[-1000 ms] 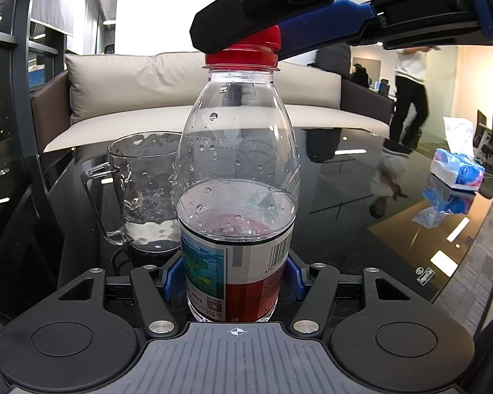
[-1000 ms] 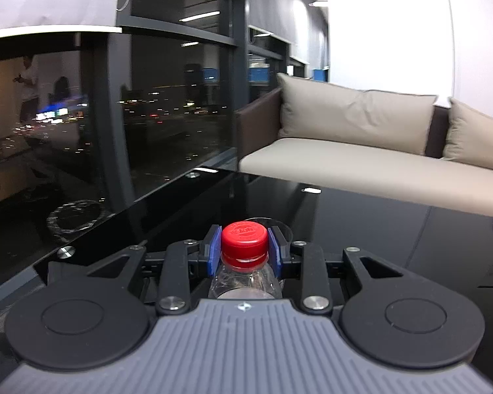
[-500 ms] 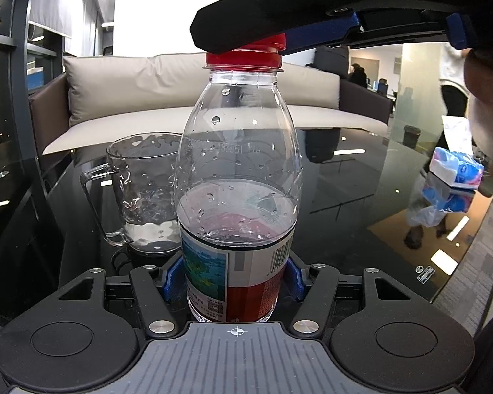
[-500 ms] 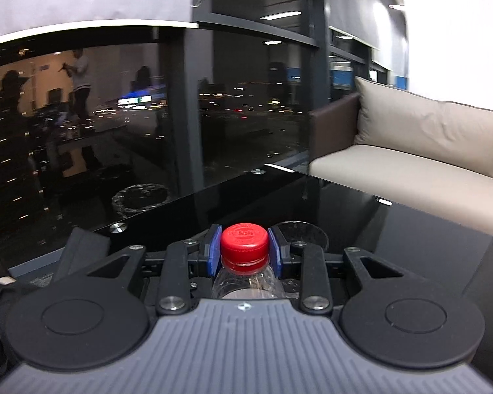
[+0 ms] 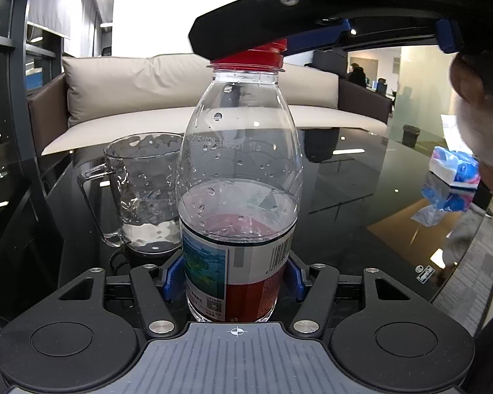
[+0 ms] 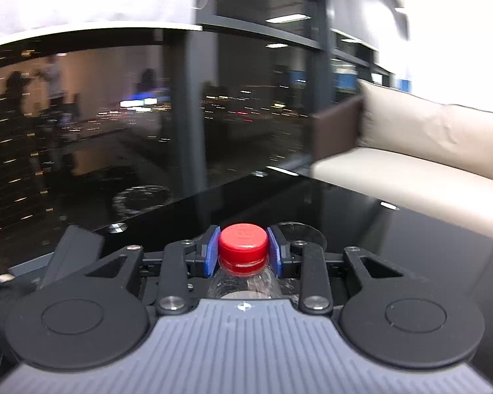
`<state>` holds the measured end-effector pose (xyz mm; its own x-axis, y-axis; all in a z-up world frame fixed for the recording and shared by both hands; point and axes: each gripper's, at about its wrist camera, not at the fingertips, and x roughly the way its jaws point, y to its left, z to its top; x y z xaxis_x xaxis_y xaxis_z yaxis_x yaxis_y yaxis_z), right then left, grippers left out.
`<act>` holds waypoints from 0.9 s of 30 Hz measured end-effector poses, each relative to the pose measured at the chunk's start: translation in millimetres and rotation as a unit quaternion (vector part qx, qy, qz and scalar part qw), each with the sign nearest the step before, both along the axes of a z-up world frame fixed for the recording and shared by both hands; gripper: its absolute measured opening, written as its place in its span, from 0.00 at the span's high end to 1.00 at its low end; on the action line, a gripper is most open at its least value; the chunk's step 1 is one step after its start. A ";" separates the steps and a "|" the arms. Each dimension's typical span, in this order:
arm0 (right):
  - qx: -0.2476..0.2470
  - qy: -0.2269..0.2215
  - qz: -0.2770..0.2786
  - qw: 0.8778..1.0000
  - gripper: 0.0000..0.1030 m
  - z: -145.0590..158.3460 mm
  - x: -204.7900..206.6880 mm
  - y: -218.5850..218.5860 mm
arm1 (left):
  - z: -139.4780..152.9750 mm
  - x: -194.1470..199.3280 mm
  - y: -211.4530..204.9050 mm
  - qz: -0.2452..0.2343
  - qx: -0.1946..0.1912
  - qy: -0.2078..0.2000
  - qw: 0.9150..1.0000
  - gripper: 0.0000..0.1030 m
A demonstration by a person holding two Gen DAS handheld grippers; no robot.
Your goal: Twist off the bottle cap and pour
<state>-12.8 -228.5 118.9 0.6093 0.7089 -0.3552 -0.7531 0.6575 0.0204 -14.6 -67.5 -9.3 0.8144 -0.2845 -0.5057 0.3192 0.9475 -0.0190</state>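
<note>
Gripping the bottle (image 5: pixel 238 177) low on its label, left tongs (image 5: pixel 233 277) are closed on the body, blue pads (image 5: pixel 172 277) pressed to both sides. Bottle upright on the black glass table (image 5: pixel 361 203), about half full of clear liquid, droplets on the inside wall.

Right tongs (image 6: pixel 243 251) are clamped on the red cap (image 6: pixel 243 246) from above, blue pads (image 6: pixel 211 251) touching it left and right. In the left wrist view the right tongs cross over the cap (image 5: pixel 249 55) as a black bar, covering most of its top.

Diff vs 1.0 s ago: right wrist view has swung round to the left. Sofa (image 6: pixel 427 151) went from filling the right half to the far right edge; dark window (image 6: pixel 115 124) now takes most of the frame, background motion-blurred. Cap still centred between the pads. From the left wrist view, the right tongs have rotated and show more of the cap's lower skirt than before; cap still seated on the neck. Left grip and bottle position unchanged.

Glass mug (image 5: pixel 141 190) just behind-left of the bottle, handle pointing left, a little water in the bottom. Tissue pack (image 5: pixel 453 167) well apart, far right on the table.
</note>
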 end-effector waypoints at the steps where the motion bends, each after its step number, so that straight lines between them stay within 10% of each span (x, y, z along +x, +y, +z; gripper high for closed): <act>1: -0.004 -0.002 -0.022 1.000 0.68 1.0 -6.6 5.3 | -0.2 -0.2 0.2 0.000 0.000 0.000 1.000 0.46; 15: 0.003 -0.001 -0.107 0.994 0.68 -6.1 -20.0 29.5 | 0.1 -0.1 1.4 0.001 -0.001 0.001 1.000 0.46; 27: 0.008 0.009 0.014 1.000 0.69 -9.3 3.9 4.8 | 0.4 0.4 4.2 0.001 -0.007 0.004 1.000 0.46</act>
